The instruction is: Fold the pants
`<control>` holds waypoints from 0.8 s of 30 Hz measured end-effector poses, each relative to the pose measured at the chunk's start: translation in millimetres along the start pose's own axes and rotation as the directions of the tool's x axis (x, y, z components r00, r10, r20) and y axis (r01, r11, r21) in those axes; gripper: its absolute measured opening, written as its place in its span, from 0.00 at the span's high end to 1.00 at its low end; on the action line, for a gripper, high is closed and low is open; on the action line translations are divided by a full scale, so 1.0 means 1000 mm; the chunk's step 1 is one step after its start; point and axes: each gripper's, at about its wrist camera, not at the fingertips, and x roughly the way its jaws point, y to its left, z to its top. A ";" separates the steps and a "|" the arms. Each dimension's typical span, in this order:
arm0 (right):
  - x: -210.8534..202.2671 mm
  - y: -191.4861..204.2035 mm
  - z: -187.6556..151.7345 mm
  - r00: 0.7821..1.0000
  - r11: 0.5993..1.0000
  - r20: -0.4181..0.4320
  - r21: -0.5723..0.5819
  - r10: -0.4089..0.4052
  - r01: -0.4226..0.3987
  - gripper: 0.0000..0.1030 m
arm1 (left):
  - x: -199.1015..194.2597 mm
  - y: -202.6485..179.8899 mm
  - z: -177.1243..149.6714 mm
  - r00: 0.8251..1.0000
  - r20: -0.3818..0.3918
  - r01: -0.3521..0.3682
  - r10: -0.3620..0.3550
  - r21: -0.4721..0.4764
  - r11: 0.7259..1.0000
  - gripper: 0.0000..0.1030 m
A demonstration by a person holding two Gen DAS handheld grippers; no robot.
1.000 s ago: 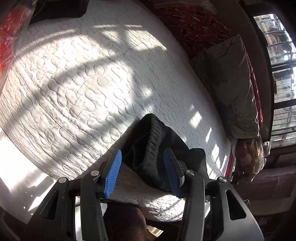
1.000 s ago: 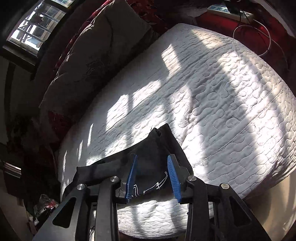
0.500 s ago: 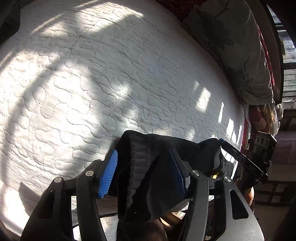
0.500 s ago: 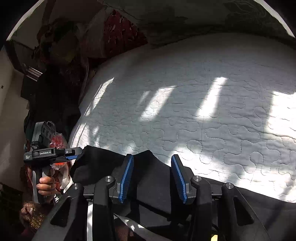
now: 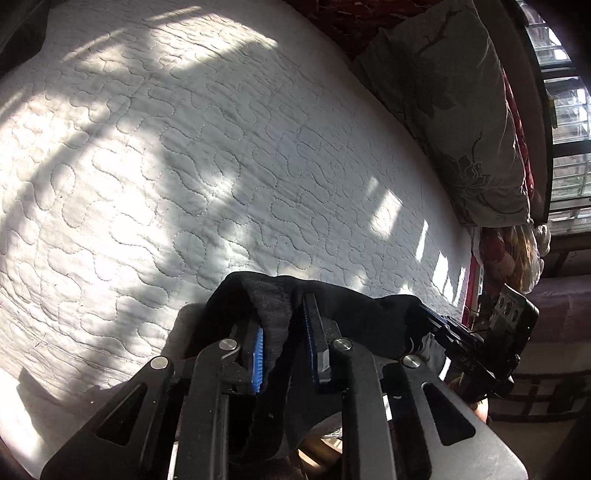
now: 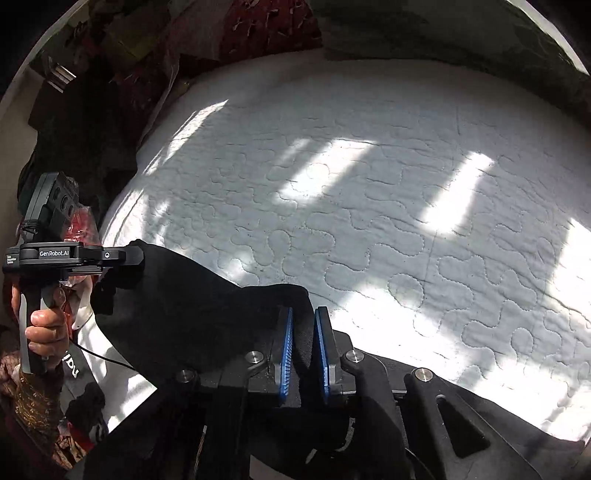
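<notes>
The black pants (image 5: 354,314) hang stretched between my two grippers above the near edge of the white quilted mattress (image 5: 184,166). My left gripper (image 5: 284,332) is shut on the ribbed waistband of the pants, seen close in the left wrist view. My right gripper (image 6: 303,339) is shut on another part of the pants' (image 6: 192,310) top edge. Each view shows the other gripper: the right one (image 5: 443,328) at the right, the left one (image 6: 110,258) at the left, held by a hand. The rest of the pants hangs below, out of sight.
A large grey-brown pillow (image 5: 461,110) lies along the far side of the mattress (image 6: 369,203), next to a window (image 5: 565,110). Red patterned fabric (image 6: 266,26) and dark clutter lie past the mattress end.
Both grippers have closed on the pants' top edge and lifted it off the mattress. The cloth is now pulled taut between them. The right wrist view swung left.
</notes>
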 end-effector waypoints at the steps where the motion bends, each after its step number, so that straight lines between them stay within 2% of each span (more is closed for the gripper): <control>1: -0.006 0.003 -0.001 1.000 1.000 0.020 0.007 0.000 0.000 0.93 | -0.005 -0.001 -0.003 0.998 0.054 -0.044 0.042 0.035 0.998 0.86; 2: -0.015 0.004 -0.004 0.998 1.000 0.054 0.020 0.022 -0.023 0.93 | -0.001 0.001 -0.003 0.994 0.068 -0.094 0.090 0.056 0.994 0.85; 4: -0.027 0.005 -0.008 0.991 0.996 0.119 0.046 0.069 -0.075 0.93 | 0.016 0.014 -0.001 0.995 0.013 -0.095 0.095 -0.010 0.995 0.86; 5: -0.024 0.001 -0.009 0.990 0.995 0.116 0.062 0.075 -0.083 0.93 | 0.018 0.018 0.000 0.995 0.024 -0.098 0.099 -0.024 0.995 0.86; 7: -0.013 -0.006 -0.012 0.995 0.996 0.095 0.085 0.013 -0.021 0.93 | 0.019 0.020 0.000 0.994 0.054 -0.097 0.098 -0.032 0.995 0.85; 9: -0.002 -0.009 -0.016 0.996 0.997 0.079 0.078 -0.033 0.027 0.91 | 0.019 0.023 0.000 0.995 0.047 -0.086 0.088 -0.050 0.995 0.82; 10: 0.000 -0.012 -0.017 0.996 0.996 0.088 0.091 -0.033 0.025 0.87 | 0.016 0.024 -0.001 0.996 0.044 -0.071 0.073 -0.052 0.996 0.81; 12: -0.004 -0.016 -0.019 0.995 0.993 0.104 0.122 -0.009 -0.004 0.86 | 0.001 0.027 -0.006 0.998 0.054 -0.042 0.045 -0.056 0.998 0.81; 14: -0.018 -0.022 -0.021 0.990 0.986 0.139 0.164 0.010 -0.033 0.69 | -0.020 0.030 -0.013 0.994 0.103 -0.029 0.036 -0.077 0.997 0.81; 15: -0.028 -0.024 -0.025 0.986 0.983 0.165 0.176 0.025 -0.055 0.65 | -0.032 0.031 -0.019 0.989 0.140 -0.025 0.037 -0.085 0.996 0.81; 16: -0.039 -0.025 -0.030 0.981 0.981 0.193 0.179 0.035 -0.070 0.60 | -0.043 0.029 -0.027 0.985 0.171 -0.005 0.019 -0.079 0.997 0.78; 18: -0.070 -0.031 -0.054 0.964 0.979 0.261 0.179 0.053 -0.102 0.54 | -0.057 0.020 -0.046 0.979 0.199 0.058 -0.049 -0.039 0.998 0.65; 19: -0.070 -0.031 -0.054 0.964 0.979 0.261 0.179 0.053 -0.102 0.52 | -0.059 0.011 -0.057 0.977 0.199 0.076 -0.075 0.001 0.997 0.53; 20: -0.076 -0.036 -0.063 0.960 0.975 0.274 0.192 0.054 -0.109 0.51 | -0.057 0.002 -0.067 0.978 0.197 0.066 -0.073 0.043 0.997 0.47; 21: -0.083 -0.043 -0.075 0.957 0.969 0.286 0.217 0.055 -0.120 0.50 | -0.051 -0.005 -0.075 0.979 0.198 0.030 -0.046 0.081 0.996 0.47; 24: -0.094 -0.073 -0.106 0.952 0.940 0.304 0.312 0.040 -0.139 0.49 | -0.021 -0.011 -0.090 0.975 0.188 -0.141 0.115 0.130 0.981 0.47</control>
